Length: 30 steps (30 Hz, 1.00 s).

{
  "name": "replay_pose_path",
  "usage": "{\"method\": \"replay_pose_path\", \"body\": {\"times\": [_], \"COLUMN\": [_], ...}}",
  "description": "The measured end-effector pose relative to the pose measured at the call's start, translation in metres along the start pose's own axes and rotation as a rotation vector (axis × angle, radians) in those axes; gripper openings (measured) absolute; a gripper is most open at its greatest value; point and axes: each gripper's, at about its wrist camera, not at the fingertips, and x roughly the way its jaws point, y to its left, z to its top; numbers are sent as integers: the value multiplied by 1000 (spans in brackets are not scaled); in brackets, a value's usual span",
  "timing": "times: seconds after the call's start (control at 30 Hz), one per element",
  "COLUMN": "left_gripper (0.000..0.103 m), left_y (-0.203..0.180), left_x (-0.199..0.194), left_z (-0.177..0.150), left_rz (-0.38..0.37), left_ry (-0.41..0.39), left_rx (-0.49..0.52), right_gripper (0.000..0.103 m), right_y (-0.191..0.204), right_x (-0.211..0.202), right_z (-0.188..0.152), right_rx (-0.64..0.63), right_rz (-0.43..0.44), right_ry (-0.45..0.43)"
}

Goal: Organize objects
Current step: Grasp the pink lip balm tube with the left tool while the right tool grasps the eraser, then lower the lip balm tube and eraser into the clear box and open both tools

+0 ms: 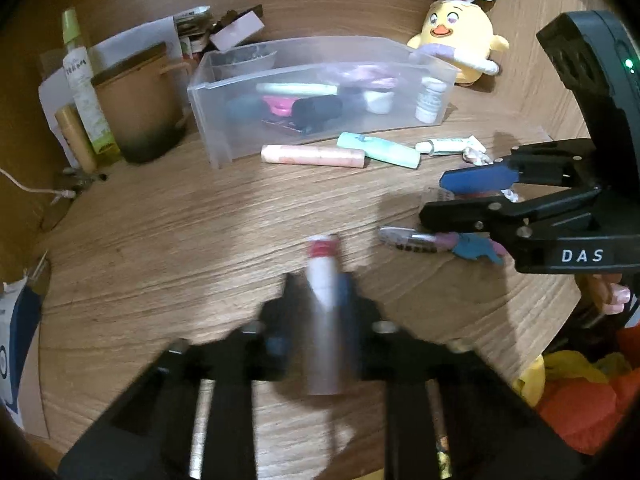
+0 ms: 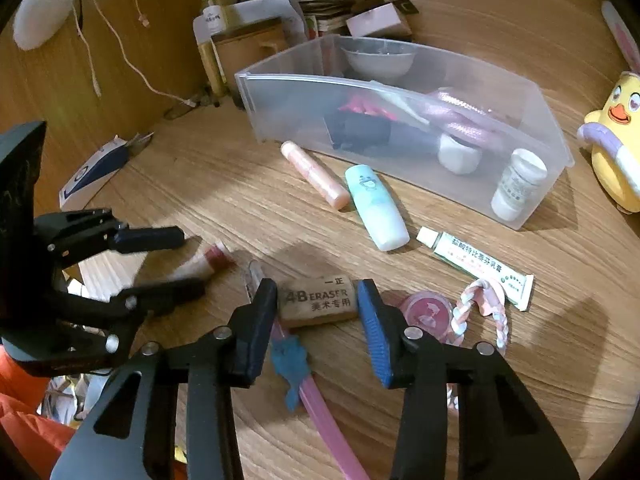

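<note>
In the left wrist view my left gripper (image 1: 322, 284) is shut on a slim pale tube with a red cap (image 1: 324, 276), which points away along the wooden desk. The right wrist view shows the same left gripper (image 2: 192, 260) on that tube (image 2: 214, 258). My right gripper (image 2: 316, 292) is shut on a brown 4B eraser (image 2: 318, 300) lying flat, one pad on each end. A clear plastic bin (image 2: 360, 84) with several items stands behind. In front of it lie a pink tube (image 2: 312, 174), a mint tube (image 2: 376, 208) and an ointment tube (image 2: 476, 268).
A pink pen with a blue charm (image 2: 292, 364) lies under the right gripper. A pink round tin (image 2: 426, 310) and a braided hair tie (image 2: 498, 312) are just right of it. A plush chick (image 1: 460, 40) sits at the back right, a brown pot (image 1: 136, 108) and bottles at the back left.
</note>
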Motion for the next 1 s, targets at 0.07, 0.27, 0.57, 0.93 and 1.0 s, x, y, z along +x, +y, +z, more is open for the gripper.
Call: {"method": "replay_pose_path", "body": {"times": [0.07, 0.27, 0.57, 0.93, 1.0], "left_gripper": [15, 15, 15, 15, 15], "left_y": [1, 11, 21, 46, 51], "left_x": [1, 3, -16, -21, -17], "left_z": [1, 10, 51, 117, 128], "left_rz": [-10, -30, -41, -95, -97], "left_ry": [-1, -8, -134, -219, -221], "left_rx": [-9, -61, -92, -130, -135], "right_gripper": [38, 38, 38, 38, 38], "right_y": [0, -9, -33, -68, -74], "right_x": [-1, -19, -47, -61, -62], "right_z": [0, 7, 31, 67, 74], "right_rx": [6, 41, 113, 189, 203], "right_rz": [-25, -51, -32, -67, -77], "right_ry": [-8, -78, -178, -264, -275]}}
